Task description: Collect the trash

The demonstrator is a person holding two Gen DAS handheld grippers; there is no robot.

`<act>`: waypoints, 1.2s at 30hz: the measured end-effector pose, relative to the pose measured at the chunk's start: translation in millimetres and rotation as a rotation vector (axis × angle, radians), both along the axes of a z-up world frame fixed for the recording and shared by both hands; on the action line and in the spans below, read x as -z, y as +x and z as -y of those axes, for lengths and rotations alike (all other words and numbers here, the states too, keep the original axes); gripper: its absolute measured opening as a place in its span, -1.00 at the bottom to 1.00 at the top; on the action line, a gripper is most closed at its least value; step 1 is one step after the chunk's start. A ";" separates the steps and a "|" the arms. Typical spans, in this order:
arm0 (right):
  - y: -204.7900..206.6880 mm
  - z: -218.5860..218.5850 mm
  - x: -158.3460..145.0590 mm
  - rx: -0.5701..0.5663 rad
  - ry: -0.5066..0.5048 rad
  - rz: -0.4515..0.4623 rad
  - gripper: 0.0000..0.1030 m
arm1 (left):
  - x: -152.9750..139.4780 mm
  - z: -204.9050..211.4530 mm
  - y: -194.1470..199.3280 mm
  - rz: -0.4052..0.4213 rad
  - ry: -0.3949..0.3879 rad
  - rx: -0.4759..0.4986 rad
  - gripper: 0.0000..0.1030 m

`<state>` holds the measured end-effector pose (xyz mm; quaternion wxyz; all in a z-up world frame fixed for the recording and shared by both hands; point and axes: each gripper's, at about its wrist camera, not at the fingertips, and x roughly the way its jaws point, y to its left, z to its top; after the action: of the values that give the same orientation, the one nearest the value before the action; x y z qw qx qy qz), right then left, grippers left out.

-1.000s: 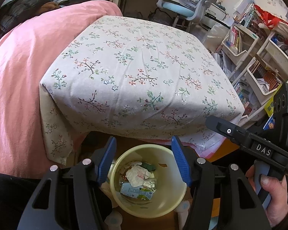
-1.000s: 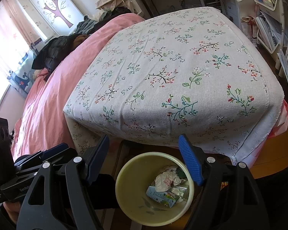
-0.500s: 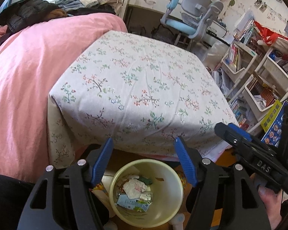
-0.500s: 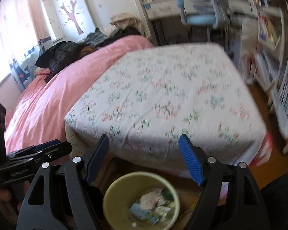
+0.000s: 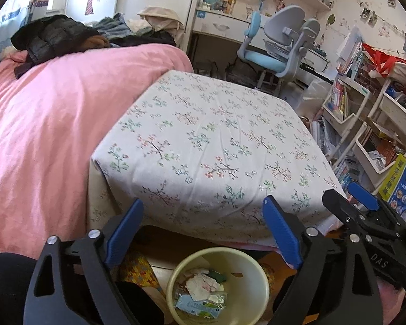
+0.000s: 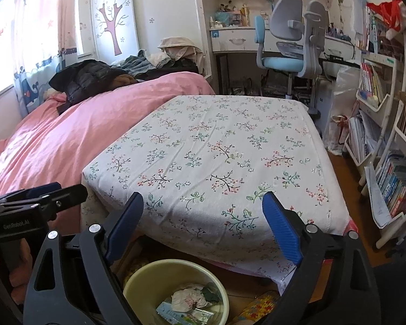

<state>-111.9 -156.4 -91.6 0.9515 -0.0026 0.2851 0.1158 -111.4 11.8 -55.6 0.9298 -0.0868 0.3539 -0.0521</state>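
A pale yellow bin (image 5: 246,284) (image 6: 149,276) stands on the floor in front of the floral-covered table (image 5: 216,146) (image 6: 219,162). Inside it lie crumpled white paper (image 5: 203,284) (image 6: 186,299) and a light blue carton (image 5: 195,306) (image 6: 181,315). My left gripper (image 5: 203,230) hovers above the bin, its jaws opening wide with nothing between the blue pads. My right gripper (image 6: 203,224) is also above the bin, jaws opening and empty. Each gripper shows at the side of the other's view.
A pink bed (image 5: 40,124) with dark clothes lies at left. A blue desk chair (image 6: 289,51) and desk stand behind the table. White shelves with books (image 6: 387,162) line the right. A patterned yellow item (image 5: 138,270) lies by the bin.
Both grippers rose and tilted upward, so the bin slid lower in both views and more of the room shows. Both sets of jaws spread wider.
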 end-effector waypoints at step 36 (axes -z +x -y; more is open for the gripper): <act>0.9 -7.9 5.9 0.020 -0.061 0.007 0.78 | -12.4 3.3 -8.3 0.097 0.158 -0.090 0.85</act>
<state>-111.0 -148.5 -97.5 0.9530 -0.0292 0.2853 0.0974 -119.7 8.5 -43.2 0.9512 -0.0265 0.3072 0.0138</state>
